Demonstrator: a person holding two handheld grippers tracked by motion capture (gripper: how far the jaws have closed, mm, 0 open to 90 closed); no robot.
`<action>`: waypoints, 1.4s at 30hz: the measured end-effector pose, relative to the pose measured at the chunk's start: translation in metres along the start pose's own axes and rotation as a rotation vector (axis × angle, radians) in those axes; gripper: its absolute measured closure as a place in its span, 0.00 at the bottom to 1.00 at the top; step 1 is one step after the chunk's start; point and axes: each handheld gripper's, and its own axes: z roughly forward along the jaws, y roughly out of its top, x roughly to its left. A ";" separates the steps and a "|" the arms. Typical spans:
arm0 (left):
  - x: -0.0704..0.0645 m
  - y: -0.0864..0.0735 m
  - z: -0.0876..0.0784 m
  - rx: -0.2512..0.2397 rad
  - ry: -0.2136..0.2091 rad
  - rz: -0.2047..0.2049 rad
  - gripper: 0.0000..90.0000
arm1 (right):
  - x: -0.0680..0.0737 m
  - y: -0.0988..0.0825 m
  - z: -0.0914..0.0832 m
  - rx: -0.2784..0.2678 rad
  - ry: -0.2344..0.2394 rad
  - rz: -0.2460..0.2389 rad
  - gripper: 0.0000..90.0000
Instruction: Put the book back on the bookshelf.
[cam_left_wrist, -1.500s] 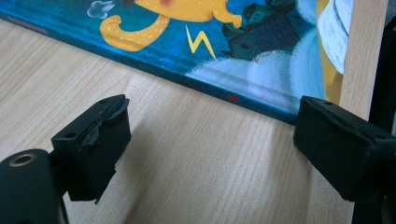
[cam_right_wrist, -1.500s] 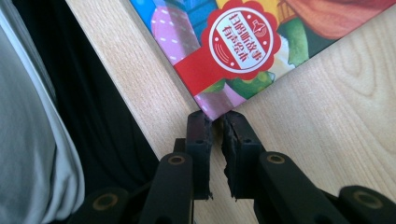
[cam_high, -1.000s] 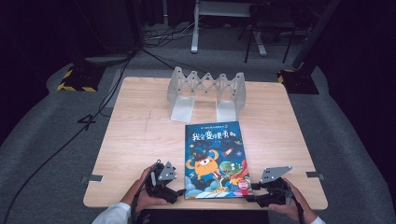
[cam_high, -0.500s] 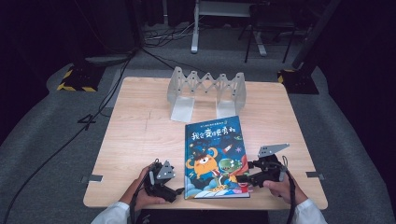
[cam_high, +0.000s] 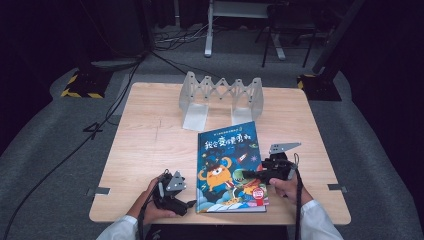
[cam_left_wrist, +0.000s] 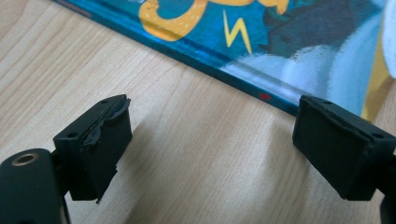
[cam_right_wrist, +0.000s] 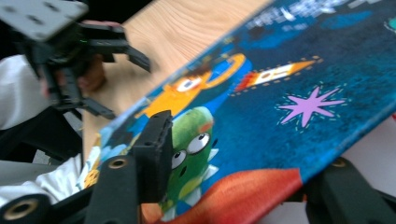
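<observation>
Blue book (cam_high: 231, 170) cover sits between the right hand-held gripper's (cam_high: 255, 175) closing jaws.

High view looks down on the table (cam_high: 150, 135); both tool views sit close, sharing the book (cam_high: 230, 165)

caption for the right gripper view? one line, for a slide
Right hand-held gripper straddles the picture book's lifted cover edge, one jaw above and one below; left hand-held gripper waits open beyond.

book (cam_left_wrist: 261, 42) cropped top/right edges, title txt too small – unreadable
</observation>
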 end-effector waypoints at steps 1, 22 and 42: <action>0.000 0.000 0.000 0.000 0.002 -0.002 0.13 | 0.002 0.000 -0.001 -0.012 0.008 -0.014 0.58; 0.002 -0.001 -0.001 0.000 0.012 -0.016 0.13 | 0.033 -0.001 -0.017 -0.074 -0.085 -0.164 0.58; 0.008 0.034 0.011 0.001 -0.042 -0.011 0.19 | 0.062 -0.003 -0.036 -0.171 -0.231 -0.368 0.59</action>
